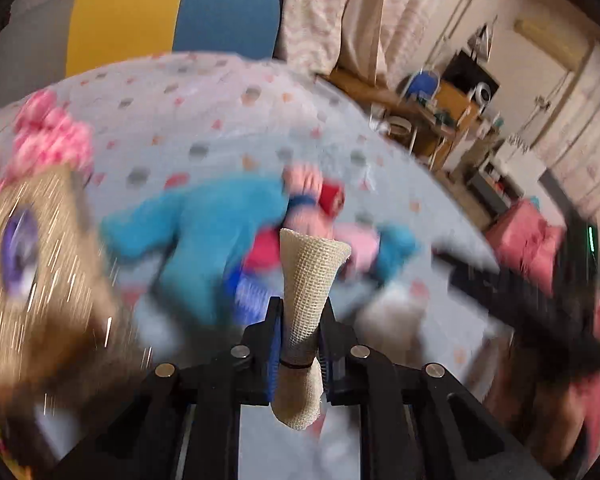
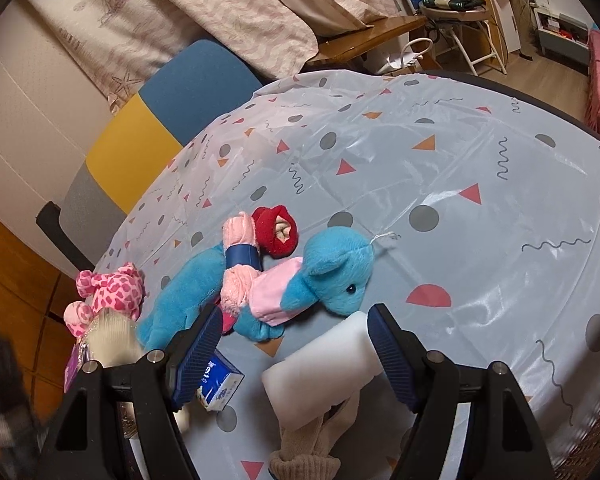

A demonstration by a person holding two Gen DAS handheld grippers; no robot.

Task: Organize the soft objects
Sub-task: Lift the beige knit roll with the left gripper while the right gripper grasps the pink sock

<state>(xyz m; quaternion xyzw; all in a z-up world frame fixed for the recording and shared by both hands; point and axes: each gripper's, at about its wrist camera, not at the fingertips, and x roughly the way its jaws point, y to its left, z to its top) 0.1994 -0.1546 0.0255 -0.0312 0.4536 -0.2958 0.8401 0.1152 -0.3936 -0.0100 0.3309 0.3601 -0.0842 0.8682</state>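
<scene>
Plush toys crowd the near-left part of the table (image 2: 440,152), which wears a pale cloth printed with dots and triangles. Farthest left a pink spotted toy (image 2: 114,294) lies by the edge; next to it the blue elephant (image 2: 332,276) sprawls on its side, a pink fuzzy roll (image 2: 238,264) with a blue band across its body and a red rolled sock (image 2: 276,232) touching behind. The left gripper (image 1: 302,334) is pinched tight on a beige mesh roll (image 1: 312,276), held up above the cloth, the view around it blurred. The right gripper (image 2: 290,350) stands with jaws well apart and grips nothing; a white foam block (image 2: 320,372) lies between them, a small tissue pack (image 2: 220,384) beside the left finger, a beige sock (image 2: 304,456) just below
</scene>
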